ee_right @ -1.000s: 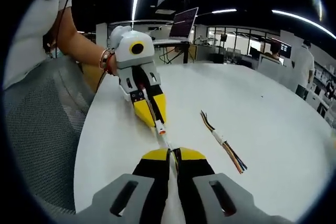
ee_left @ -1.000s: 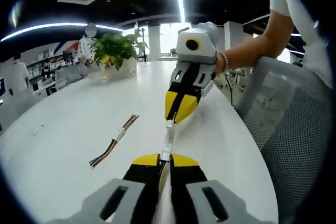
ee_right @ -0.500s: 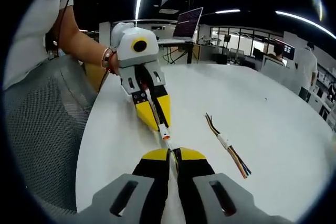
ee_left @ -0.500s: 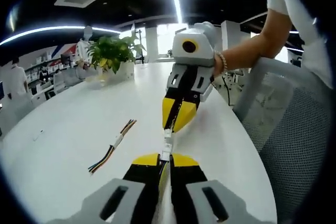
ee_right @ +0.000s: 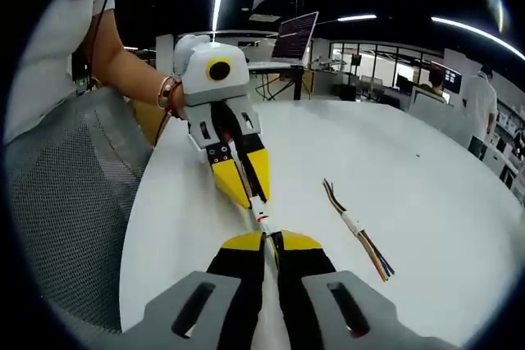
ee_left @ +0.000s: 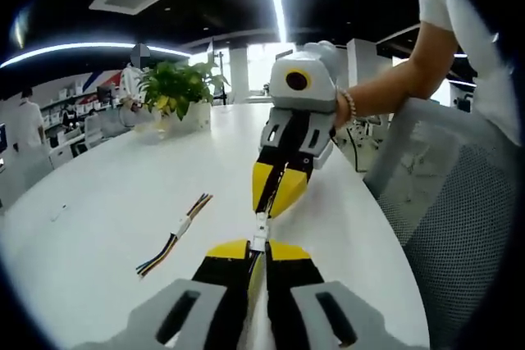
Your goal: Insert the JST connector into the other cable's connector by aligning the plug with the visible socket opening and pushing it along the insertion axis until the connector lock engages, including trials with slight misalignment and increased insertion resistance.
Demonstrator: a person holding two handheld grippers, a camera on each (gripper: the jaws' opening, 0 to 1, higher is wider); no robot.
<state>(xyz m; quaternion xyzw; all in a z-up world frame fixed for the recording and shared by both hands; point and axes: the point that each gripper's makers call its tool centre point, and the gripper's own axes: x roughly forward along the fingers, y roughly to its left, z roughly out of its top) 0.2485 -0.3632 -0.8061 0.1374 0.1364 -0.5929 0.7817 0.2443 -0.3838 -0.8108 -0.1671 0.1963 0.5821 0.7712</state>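
White plug and socket meet at lower centre, each pinched by closed left gripper and right gripper; the lock looks not yet confirmed, so 1 final push remains.

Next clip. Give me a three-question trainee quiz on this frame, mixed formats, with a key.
1. True or false: the left gripper and the right gripper meet tip to tip over the white table.
2. Multiple choice: the spare cable with coloured wires is (A) lying loose on the table, (B) held by the right gripper, (C) draped over the mesh chair.
3. Fill in: at the far end of the table in the left gripper view stands a potted ____.

Key
1. True; the small white connectors sit between the closed tips.
2. A.
3. plant.
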